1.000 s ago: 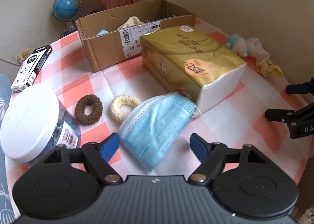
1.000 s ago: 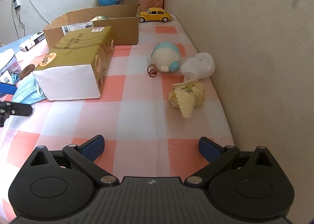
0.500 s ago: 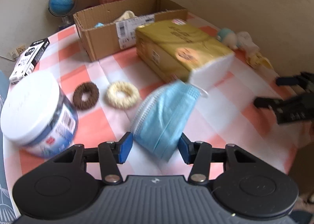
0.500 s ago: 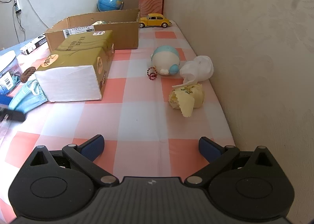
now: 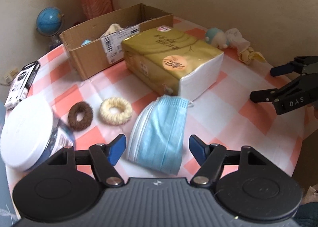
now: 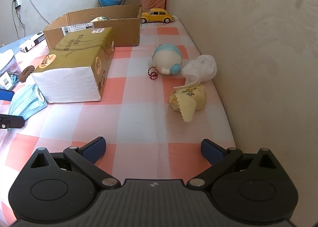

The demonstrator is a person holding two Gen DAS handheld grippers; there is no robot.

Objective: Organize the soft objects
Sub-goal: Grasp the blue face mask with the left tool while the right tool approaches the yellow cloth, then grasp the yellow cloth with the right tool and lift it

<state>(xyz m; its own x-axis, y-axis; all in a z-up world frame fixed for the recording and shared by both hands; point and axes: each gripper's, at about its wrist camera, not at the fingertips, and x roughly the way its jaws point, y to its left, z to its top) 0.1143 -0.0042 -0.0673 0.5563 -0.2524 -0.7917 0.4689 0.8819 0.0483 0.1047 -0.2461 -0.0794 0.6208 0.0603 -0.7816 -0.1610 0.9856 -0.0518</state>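
Observation:
A blue face mask (image 5: 161, 127) lies on the checked tablecloth between the jaws of my left gripper (image 5: 157, 147). Those jaws are opening, and neither pad touches the mask. A cream scrunchie (image 5: 115, 110) and a brown scrunchie (image 5: 80, 115) lie just left of it. Behind stand a gold tissue pack (image 5: 173, 62) and an open cardboard box (image 5: 93, 56) with soft items inside. My right gripper (image 6: 153, 149) stands open over bare cloth with nothing between its fingers. Ahead of it lie a yellow cloth (image 6: 187, 97), a white cloth (image 6: 202, 68) and a round plush toy (image 6: 168, 60).
A white-lidded jar (image 5: 25, 133) stands close to my left gripper's left finger. A black-and-white carton (image 5: 22, 83), a globe (image 5: 49, 21), a yellow toy car (image 6: 157, 15) and a red bead ring (image 6: 153, 73) are on or by the table. A wall runs along the right side.
My left gripper closed around the mask, shifted it, and has spread its jaws again; the mask now lies more lengthwise between them. The right gripper has not moved.

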